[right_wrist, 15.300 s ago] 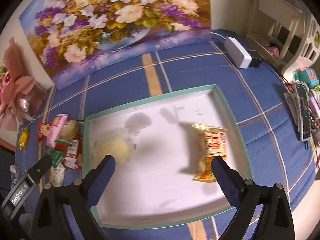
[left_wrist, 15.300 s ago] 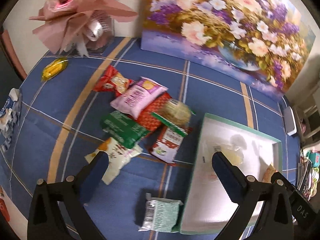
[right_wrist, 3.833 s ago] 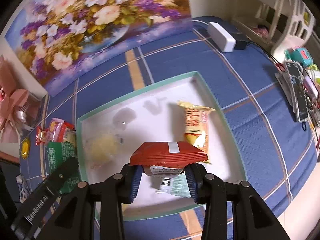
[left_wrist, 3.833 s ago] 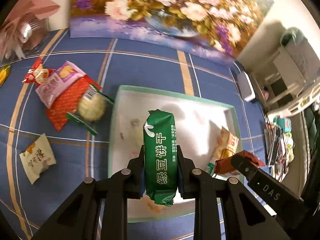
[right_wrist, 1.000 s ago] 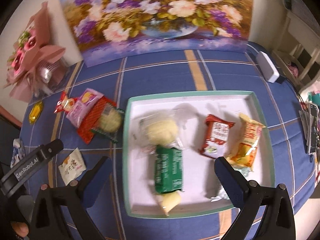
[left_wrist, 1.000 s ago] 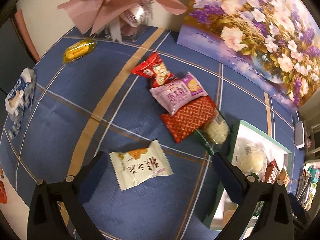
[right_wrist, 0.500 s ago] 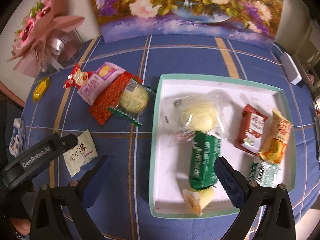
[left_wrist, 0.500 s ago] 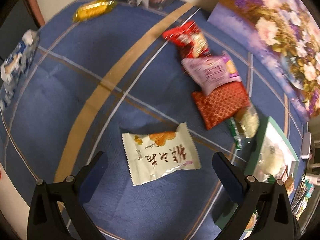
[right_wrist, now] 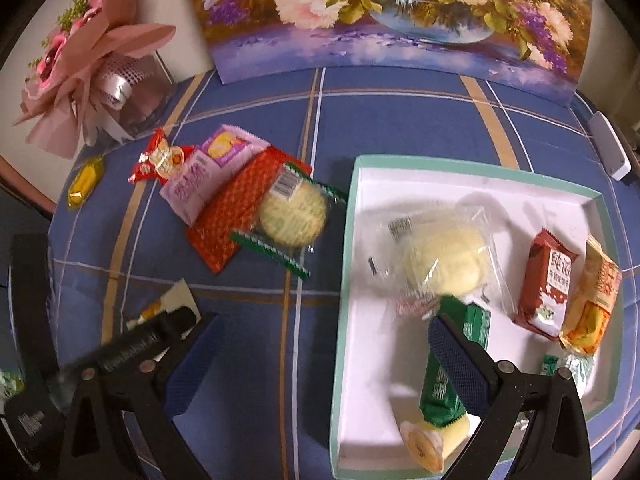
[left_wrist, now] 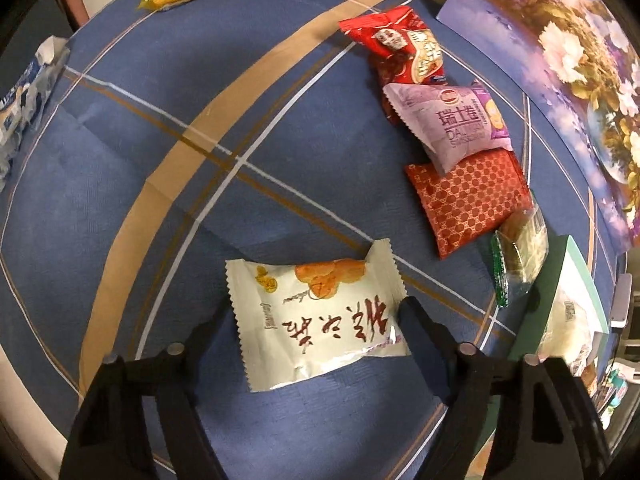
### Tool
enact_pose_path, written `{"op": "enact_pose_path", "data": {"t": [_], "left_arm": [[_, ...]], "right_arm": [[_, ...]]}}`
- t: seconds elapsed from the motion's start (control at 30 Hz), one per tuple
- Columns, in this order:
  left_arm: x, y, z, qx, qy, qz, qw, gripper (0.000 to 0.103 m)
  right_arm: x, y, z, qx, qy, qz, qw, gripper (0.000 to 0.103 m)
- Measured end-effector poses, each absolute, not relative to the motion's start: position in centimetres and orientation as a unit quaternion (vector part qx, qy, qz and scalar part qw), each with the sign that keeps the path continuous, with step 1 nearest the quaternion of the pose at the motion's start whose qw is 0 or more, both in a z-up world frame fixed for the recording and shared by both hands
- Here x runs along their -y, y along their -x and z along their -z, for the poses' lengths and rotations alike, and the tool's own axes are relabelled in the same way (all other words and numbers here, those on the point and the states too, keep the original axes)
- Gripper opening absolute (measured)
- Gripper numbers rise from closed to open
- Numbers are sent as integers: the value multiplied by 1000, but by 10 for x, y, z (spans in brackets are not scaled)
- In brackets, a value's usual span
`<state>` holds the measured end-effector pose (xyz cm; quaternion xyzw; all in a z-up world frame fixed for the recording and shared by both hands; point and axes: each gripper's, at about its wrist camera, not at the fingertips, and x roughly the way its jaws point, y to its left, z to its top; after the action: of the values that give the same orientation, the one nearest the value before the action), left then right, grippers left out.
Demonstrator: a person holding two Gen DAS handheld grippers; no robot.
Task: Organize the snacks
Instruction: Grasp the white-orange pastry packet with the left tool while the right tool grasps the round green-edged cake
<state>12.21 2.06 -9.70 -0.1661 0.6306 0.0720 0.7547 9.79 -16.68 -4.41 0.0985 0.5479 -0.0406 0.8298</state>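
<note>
- The left tool [left_wrist: 316,316] points down at the blue checked worktop [left_wrist: 160,184], its jaws closing around a white snack packet [left_wrist: 316,312] that lies flat between them; whether the pads already press it is unclear.
- Ahead and right of it lie a red patterned packet [left_wrist: 468,196], a lilac packet [left_wrist: 452,120] and a red packet [left_wrist: 400,44].
- The right tool [right_wrist: 320,344] stands open and empty, one finger over the white tray [right_wrist: 480,176], where a green biscuit packet [right_wrist: 444,384] lies.
</note>
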Motion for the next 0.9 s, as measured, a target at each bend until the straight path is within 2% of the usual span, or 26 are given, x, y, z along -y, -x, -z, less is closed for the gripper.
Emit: {"op": "enact_pose_path", "data": {"t": [0.03, 0.23, 0.3, 0.4, 0.6, 0.8, 0.9], "left_arm": [[-19, -122, 96, -628, 161, -71, 758, 72], [-12, -118, 93, -614, 155, -64, 771, 56], [-11, -118, 93, -611, 156, -60, 774, 56], [-5, -124, 91, -607, 165, -56, 776, 54], [-11, -145, 83, -597, 181, -52, 780, 54], [-24, -162, 68, -572, 176, -52, 799, 54], [-29, -174, 62, -555, 178, -50, 811, 54]], "right_arm": [[167, -99, 44, -546, -99, 41, 831, 103], [175, -107, 44, -539, -115, 43, 833, 103], [178, -109, 43, -535, -121, 44, 835, 102], [184, -113, 40, -528, -135, 45, 837, 93], [180, -124, 36, -518, -135, 34, 844, 85], [165, -140, 39, -514, -126, 16, 848, 82], [158, -148, 46, -516, -121, 16, 848, 75]]}}
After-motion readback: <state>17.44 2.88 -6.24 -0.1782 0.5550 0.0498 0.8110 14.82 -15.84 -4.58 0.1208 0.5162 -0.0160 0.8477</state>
